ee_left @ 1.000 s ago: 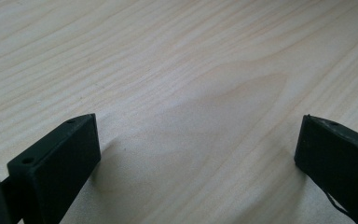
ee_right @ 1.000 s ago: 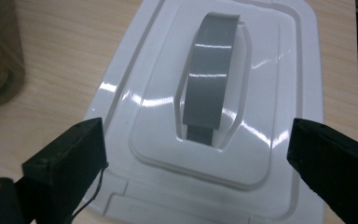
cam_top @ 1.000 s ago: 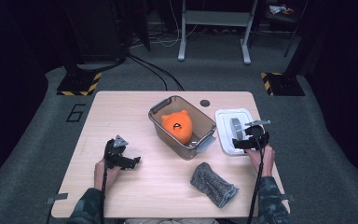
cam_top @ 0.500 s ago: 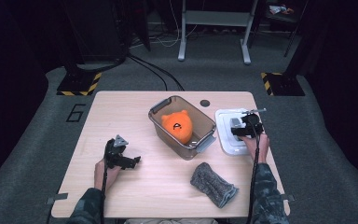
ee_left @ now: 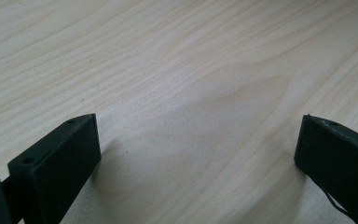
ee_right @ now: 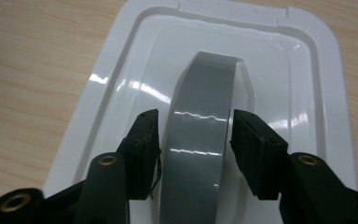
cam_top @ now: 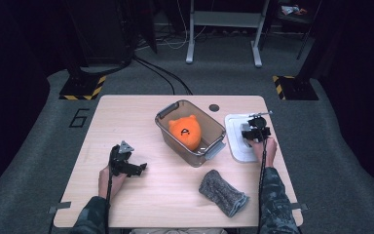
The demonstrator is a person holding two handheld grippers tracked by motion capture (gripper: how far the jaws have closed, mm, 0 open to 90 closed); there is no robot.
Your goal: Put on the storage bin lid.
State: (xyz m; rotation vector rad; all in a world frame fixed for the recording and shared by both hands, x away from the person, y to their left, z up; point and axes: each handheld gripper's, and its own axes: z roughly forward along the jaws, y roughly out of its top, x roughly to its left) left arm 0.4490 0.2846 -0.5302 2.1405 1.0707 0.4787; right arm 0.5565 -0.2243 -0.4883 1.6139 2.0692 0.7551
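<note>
Right hand-held gripper [ee_right: 193,140]: jaws just closing about the grey handle [ee_right: 200,140] of the white lid [ee_right: 121,70], pads beside it, contact unclear. Lid flat on the bench [cam_top: 126,117], right of the clear bin [cam_top: 214,146]; light, stiff, glossy, slippery; best pinched across the handle. Left hand-held gripper [ee_left: 196,154] wide open, empty. High view alone adding orange plush [cam_top: 185,131], grey cloth [cam_top: 221,191].
</note>
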